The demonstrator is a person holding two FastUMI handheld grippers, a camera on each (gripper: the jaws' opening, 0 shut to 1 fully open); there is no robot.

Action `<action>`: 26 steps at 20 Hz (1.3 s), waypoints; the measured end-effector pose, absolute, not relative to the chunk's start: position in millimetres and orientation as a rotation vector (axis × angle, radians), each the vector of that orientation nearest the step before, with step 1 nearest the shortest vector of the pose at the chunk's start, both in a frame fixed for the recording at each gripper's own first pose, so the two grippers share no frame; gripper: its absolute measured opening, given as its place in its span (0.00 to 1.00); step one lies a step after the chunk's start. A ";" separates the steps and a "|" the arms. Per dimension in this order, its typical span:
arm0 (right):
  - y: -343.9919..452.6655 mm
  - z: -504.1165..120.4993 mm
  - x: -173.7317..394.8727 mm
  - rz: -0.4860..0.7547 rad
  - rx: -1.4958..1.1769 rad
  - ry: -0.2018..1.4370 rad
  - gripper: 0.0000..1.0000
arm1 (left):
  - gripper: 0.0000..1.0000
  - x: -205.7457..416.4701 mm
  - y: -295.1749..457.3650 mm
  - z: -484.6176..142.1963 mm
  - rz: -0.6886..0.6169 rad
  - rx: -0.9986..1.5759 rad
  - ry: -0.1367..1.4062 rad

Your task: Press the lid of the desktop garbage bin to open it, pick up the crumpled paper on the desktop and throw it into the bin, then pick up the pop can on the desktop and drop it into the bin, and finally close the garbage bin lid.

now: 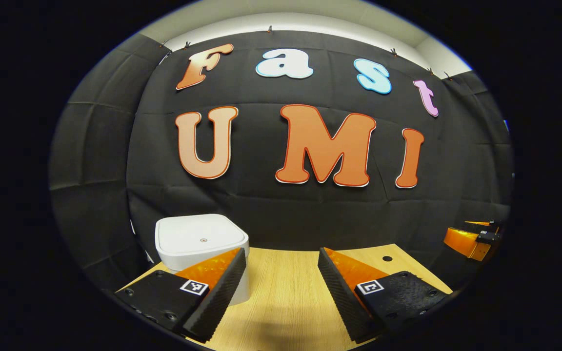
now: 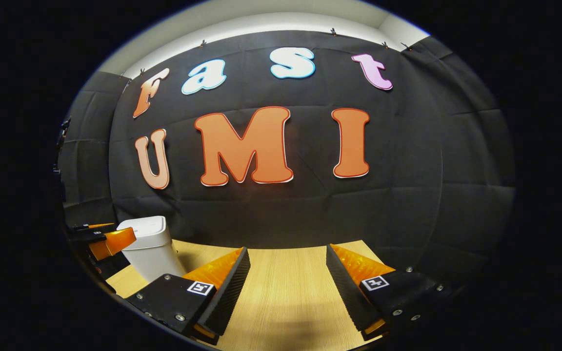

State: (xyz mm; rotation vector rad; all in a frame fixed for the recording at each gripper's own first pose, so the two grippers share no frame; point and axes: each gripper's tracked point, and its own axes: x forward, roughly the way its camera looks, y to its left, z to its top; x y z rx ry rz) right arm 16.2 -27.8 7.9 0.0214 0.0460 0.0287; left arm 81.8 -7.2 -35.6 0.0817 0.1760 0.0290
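A white desktop bin [image 1: 202,243] with its flat lid down stands at the far left of the wooden table [image 1: 286,292], partly behind my left finger. My left gripper [image 1: 282,263] is open above the table, nothing between its fingers. Out at the right edge of the left gripper view is the right gripper [image 1: 476,239]. In the right gripper view the same bin [image 2: 150,248] stands at the left, lid shut, with the left gripper [image 2: 103,241] just in front of it. My right gripper [image 2: 288,263] is open over bare wood.
The black cloth wall closes off the table's far edge close behind the bin. A small dark hole [image 1: 387,258] marks the tabletop near the right back corner.
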 end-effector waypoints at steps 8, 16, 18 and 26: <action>-39.7 25.7 17.6 -0.019 0.032 -0.001 0.94 | 0.94 92.1 -10.0 -29.2 -0.002 0.079 0.169; -58.3 30.6 10.9 -0.074 0.060 -0.025 0.94 | 0.94 101.5 -23.2 -35.6 -0.046 0.083 0.188; -59.6 28.2 10.7 -0.080 0.064 -0.016 0.94 | 0.94 103.2 -27.5 -39.0 -0.055 0.085 0.193; -67.4 25.3 7.4 -0.102 0.060 -0.012 0.94 | 0.94 105.0 -30.8 -41.6 -0.057 0.078 0.200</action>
